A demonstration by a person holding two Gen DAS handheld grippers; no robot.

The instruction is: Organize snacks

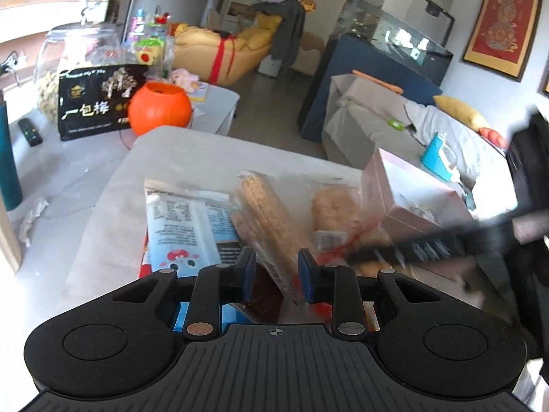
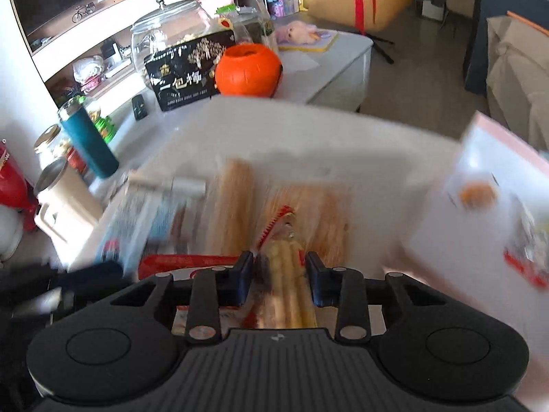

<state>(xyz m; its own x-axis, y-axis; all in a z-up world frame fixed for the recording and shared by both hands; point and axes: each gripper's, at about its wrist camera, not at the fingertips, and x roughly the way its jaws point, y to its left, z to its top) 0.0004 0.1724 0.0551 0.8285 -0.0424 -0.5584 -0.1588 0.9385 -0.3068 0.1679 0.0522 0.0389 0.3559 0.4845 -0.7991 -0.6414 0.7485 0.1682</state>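
A: Looking along the left tongs (image 1: 277, 271), what sits between the blue pads?

B: A clear-wrapped pack of tan wafer sticks (image 1: 271, 219). It slants up and away from the pads over the grey tabletop (image 1: 192, 158), and the pads are drawn in tight on its near end, so the left tongs are clamped on it.

A: And what lies around it?

B: Just left of it is a flat blue-and-white snack bag (image 1: 192, 226) lying label-side up. To the right is a clear bag of pale puffed snacks (image 1: 338, 209), and beyond that an open pink box (image 1: 411, 202) with something small inside that I can't make out. The other tool crosses the right side as a dark blur.

A: The right tongs (image 2: 280, 267)?

B: Pressed together on a clear packet of yellowish sticks with a red zigzag edge (image 2: 288, 274). That packet runs straight out between the pads. The picture is smeared, so the details are soft. A red wrapper (image 2: 185, 262) shows just left of the pads, and the pink box's white side fills the right edge.

A: Anything farther back?

B: An orange pumpkin-shaped pot (image 1: 159, 108) stands beside a black box with white characters (image 1: 96, 101), with a big glass jar (image 2: 171, 31) behind them. A teal bottle (image 2: 89, 140) stands upright at the left.
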